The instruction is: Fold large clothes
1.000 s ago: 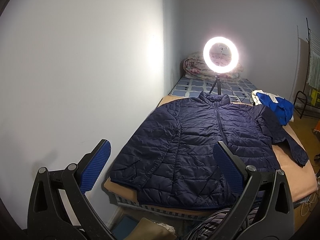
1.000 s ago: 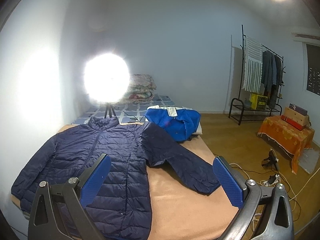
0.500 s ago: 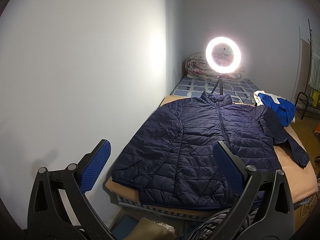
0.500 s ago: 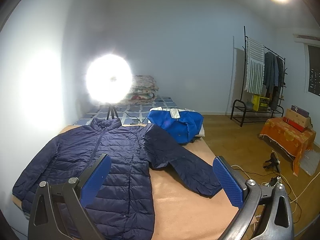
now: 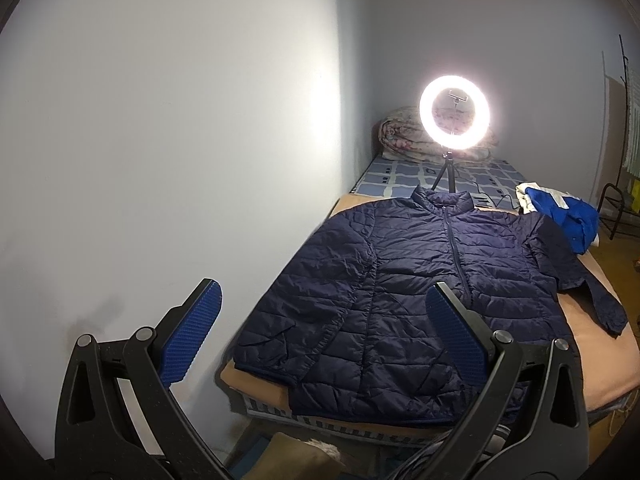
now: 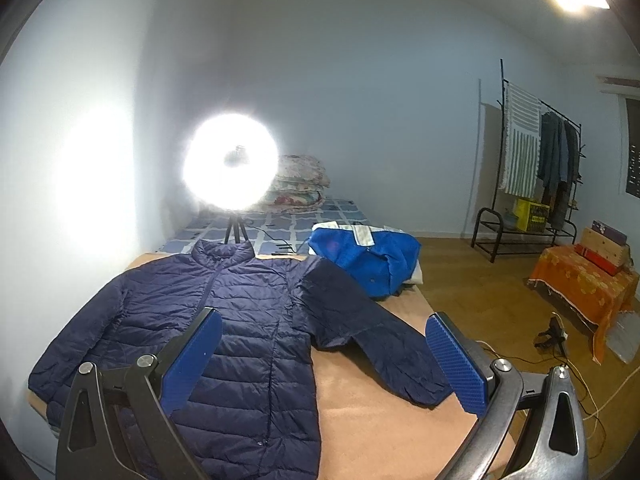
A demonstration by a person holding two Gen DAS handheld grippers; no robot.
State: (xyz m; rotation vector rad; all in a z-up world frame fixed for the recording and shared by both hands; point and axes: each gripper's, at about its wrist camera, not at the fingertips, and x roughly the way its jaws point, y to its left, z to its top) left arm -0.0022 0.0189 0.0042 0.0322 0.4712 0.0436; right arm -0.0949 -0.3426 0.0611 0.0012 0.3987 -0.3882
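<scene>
My left tongs (image 5: 322,332) and right tongs (image 6: 324,364) hang wide apart, gripping nothing, above the navy quilted puffer jacket (image 5: 404,292) spread flat on the tan-covered bed (image 6: 384,432).

From the left wrist view we look out between the blue pads of the left hand-held gripper (image 5: 324,330), standing off the foot of the bed (image 5: 592,376) and facing toward 12 o'clock, the wall filling 9 o'clock. From the right wrist view, nearer (over the mattress edge), the right hand-held gripper (image 6: 324,356) aims likewise, the floor at 3 o'clock. We share the navy jacket (image 5: 404,300) and ring light (image 5: 454,114).
</scene>
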